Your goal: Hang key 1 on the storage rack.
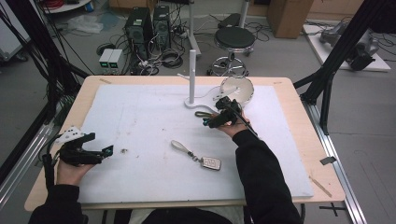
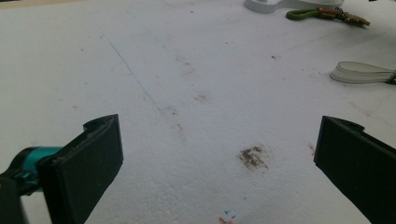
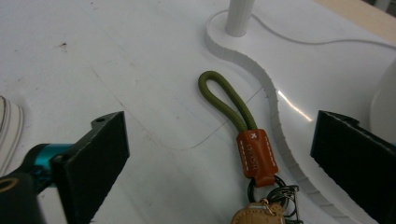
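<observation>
Now, right gripper (image 3: 219,149): hovering with jaws spread wide around the green-loop keychain (image 3: 229,105), gripping nothing.
Left gripper (image 2: 217,158): resting released over the white mat (image 2: 154,60).

Grey floor, round black stool (image 1: 234,38), 2 computer towers (image 1: 148,25), tangled cables (image 1: 163,58)

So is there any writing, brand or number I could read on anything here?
"x": a small light cross mark at the top of the orange leather tab on the green cord keyring.
Stamped line running down that tab: too blurred to read.
Silver tag on the other keyring: too small to read.
</observation>
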Available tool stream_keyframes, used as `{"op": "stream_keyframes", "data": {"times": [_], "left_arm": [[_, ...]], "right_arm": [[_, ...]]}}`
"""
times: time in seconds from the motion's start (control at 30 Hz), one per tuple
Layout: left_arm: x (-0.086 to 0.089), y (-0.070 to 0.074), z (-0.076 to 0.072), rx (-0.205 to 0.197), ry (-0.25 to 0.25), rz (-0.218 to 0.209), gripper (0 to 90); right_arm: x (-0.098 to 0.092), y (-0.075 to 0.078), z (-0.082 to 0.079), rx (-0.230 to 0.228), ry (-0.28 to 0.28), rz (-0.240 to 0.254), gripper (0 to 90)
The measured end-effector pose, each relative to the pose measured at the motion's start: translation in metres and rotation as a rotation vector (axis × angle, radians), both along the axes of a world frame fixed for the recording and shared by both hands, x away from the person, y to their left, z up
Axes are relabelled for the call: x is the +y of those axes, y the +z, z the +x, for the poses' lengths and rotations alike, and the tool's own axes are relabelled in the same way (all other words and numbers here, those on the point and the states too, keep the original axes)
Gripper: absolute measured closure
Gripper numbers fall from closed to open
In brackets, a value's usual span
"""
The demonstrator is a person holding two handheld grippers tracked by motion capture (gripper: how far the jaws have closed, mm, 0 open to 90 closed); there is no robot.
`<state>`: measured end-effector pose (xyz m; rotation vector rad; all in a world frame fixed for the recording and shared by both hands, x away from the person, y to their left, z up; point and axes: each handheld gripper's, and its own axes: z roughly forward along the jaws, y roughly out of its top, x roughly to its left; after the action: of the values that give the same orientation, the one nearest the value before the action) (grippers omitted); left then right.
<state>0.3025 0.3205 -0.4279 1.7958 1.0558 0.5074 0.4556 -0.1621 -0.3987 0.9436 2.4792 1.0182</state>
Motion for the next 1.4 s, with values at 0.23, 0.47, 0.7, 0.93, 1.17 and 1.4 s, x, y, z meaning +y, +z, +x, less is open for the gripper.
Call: {"op": "stream_keyframes", "data": {"times": [0.23,0.47,0.7,0.93,1.17,1.4], "left_arm": [[0.000,0.000,0.000,0.000,-0.002,-0.001,1.8],[0.000,0.000,0.001,0.002,-0.005,-0.001,1.8],[0.000,-0.001,0.001,0.004,-0.007,-0.001,1.8],[0.000,-0.001,0.001,0.003,-0.008,-0.004,1.7],[0.000,-0.001,0.002,0.004,-0.011,0.000,1.7],[-0.001,-0.002,0.002,0.005,-0.012,0.000,1.8]], "right_arm": [[0.001,-0.008,0.006,0.023,-0.008,-0.019,3.8],[0.007,-0.020,0.012,0.050,0.004,-0.039,4.0],[0.009,-0.025,0.020,0.079,0.010,-0.051,4.1],[0.012,-0.035,0.024,0.111,0.008,-0.070,5.6],[0.010,-0.038,0.028,0.145,-0.003,-0.073,21.5],[0.001,-0.035,0.032,0.146,-0.061,-0.049,45.0]]}}
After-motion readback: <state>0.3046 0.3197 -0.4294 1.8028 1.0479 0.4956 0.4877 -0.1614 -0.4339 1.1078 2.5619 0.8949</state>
